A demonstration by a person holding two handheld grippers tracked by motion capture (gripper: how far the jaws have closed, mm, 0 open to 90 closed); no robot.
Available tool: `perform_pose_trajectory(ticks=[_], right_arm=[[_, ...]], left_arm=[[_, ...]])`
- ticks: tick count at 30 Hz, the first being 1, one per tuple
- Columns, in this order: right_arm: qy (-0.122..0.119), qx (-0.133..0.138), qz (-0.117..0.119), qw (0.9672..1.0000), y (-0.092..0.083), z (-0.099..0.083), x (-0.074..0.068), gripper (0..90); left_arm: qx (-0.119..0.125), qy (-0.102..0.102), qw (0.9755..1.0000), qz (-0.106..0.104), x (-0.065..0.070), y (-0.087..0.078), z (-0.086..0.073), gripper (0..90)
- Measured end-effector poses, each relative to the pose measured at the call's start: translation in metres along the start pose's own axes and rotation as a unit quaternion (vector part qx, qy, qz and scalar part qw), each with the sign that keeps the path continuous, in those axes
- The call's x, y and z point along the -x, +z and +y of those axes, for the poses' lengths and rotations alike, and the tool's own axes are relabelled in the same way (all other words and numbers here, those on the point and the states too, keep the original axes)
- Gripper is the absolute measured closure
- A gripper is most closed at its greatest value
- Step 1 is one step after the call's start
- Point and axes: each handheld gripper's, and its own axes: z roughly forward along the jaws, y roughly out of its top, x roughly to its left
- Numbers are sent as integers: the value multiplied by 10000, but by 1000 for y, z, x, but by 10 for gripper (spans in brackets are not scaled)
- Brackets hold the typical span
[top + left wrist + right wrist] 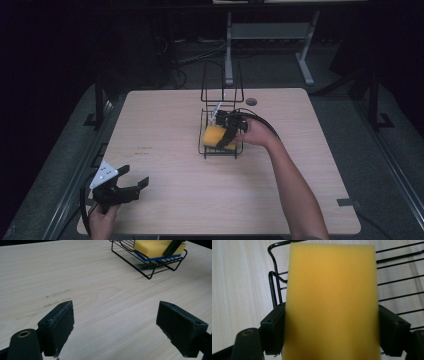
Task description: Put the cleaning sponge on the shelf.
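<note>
A yellow sponge (214, 136) with a blue underside lies in the lower tray of a black wire rack (201, 135) at the middle of the wooden table (165, 130). My right gripper (223, 142) reaches into the rack from the right and is shut on the sponge. In the right gripper view both pads press the sponge's (332, 302) long sides over the rack's wires (274, 280). My left gripper (135, 175) hovers near the table's front left corner, open, with bare tabletop between its jaws (115, 322). From there the rack (150, 267) and sponge (152, 247) sit far off at the upper right.
The rack's tall upright wire frame (221, 82) rises behind its tray. A round grey grommet (251, 101) sits in the tabletop near the back edge. A grey table stand (230, 50) is on the dark floor beyond. Faint scuff marks (53, 293) cross the wood.
</note>
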Motion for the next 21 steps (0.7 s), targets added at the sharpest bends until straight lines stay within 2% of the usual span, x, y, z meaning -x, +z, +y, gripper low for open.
perform_pose_trajectory(ticks=[21], right_arm=[[-13, -53, -48, 10000, 3, 0, -3, 178]], left_arm=[[-13, -3, 10000, -7, 1, 0, 0, 141]])
